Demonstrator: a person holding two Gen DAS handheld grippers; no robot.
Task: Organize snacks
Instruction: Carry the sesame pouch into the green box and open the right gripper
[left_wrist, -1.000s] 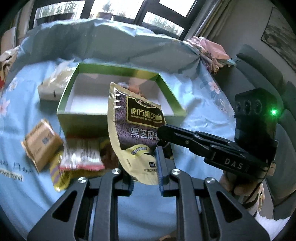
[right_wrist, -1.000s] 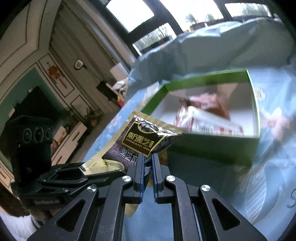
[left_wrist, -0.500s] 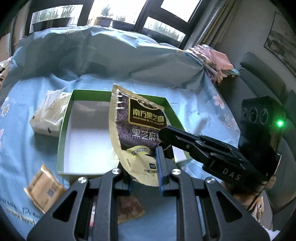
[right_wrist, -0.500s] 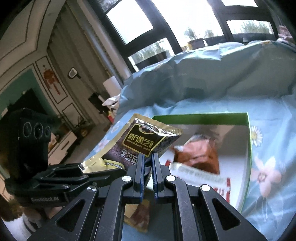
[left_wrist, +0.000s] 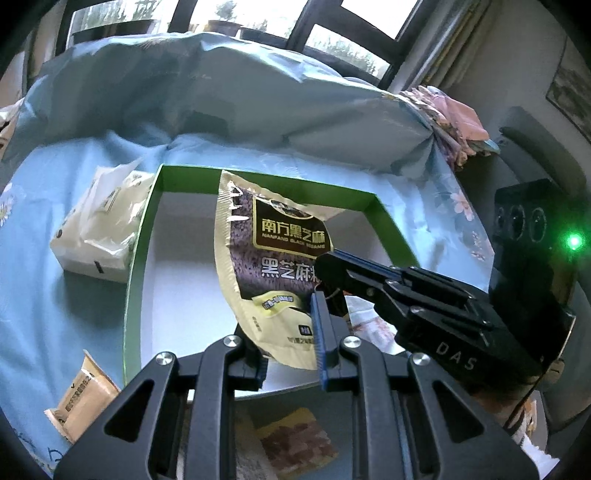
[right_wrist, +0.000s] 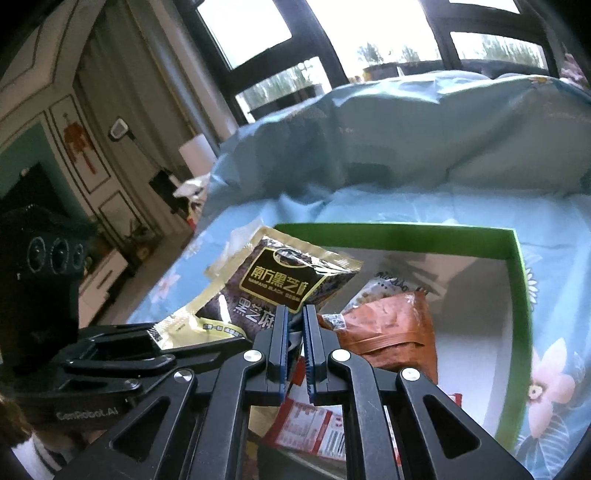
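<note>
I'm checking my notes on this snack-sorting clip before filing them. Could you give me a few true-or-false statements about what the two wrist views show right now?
1. Both hand-held grippers grip the same black sesame packet. True: the left hand-held gripper clamps its bottom edge, the right hand-held gripper its side.
2. The green box is empty. False: an orange-brown snack bag and a red-and-white packet lie inside.
3. A white packet lies on the blue floral cloth, outside the box. True.
4. The sesame packet lies flat on the box floor. False: it is held up above the box.
5. A tan packet sits outside the box. True.
</note>
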